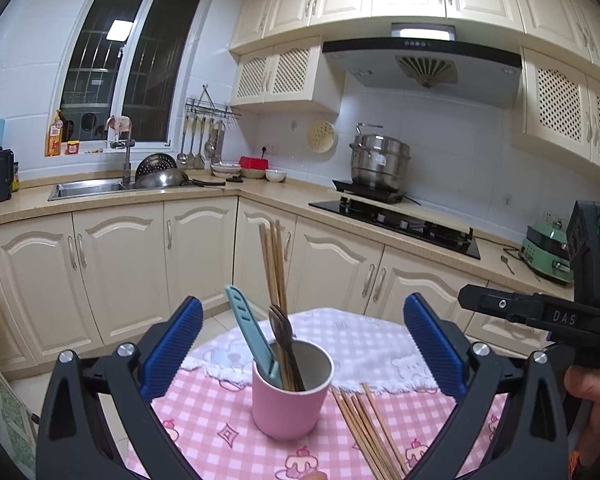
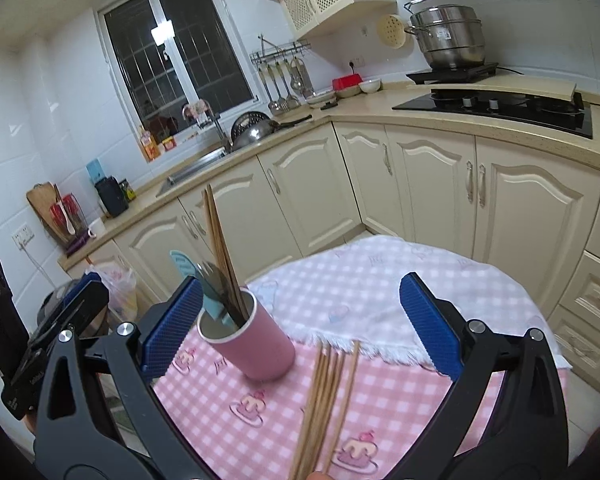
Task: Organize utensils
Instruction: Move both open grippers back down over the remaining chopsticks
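Both grippers spread, empty: left gripper point(image 1: 303, 344), right gripper point(image 2: 300, 324). Pink cup point(image 1: 290, 392) holds chopsticks, a teal utensil, probably a spoon. Loose chopsticks point(image 2: 328, 400) lie beside it on the tablecloth point(image 2: 380, 280). Next: pinch that bundle.

Right gripper point(image 2: 302, 316): blue-padded jaws spread wide, nothing between the pads, held above a small table point(image 2: 380, 276) covered in pink-and-white check cloth. Pink cup point(image 2: 256, 348) stands on the cloth toward the left finger, holding upright wooden chopsticks point(image 2: 220, 240), a dark metal spoon point(image 2: 212, 280) and a light-blue utensil point(image 2: 188, 268). A loose bundle of chopsticks point(image 2: 324, 400) lies flat on the cloth just right of the cup, running toward the bottom edge; the left gripper point(image 2: 80, 304) shows partly at the left edge, its jaw state unreadable.
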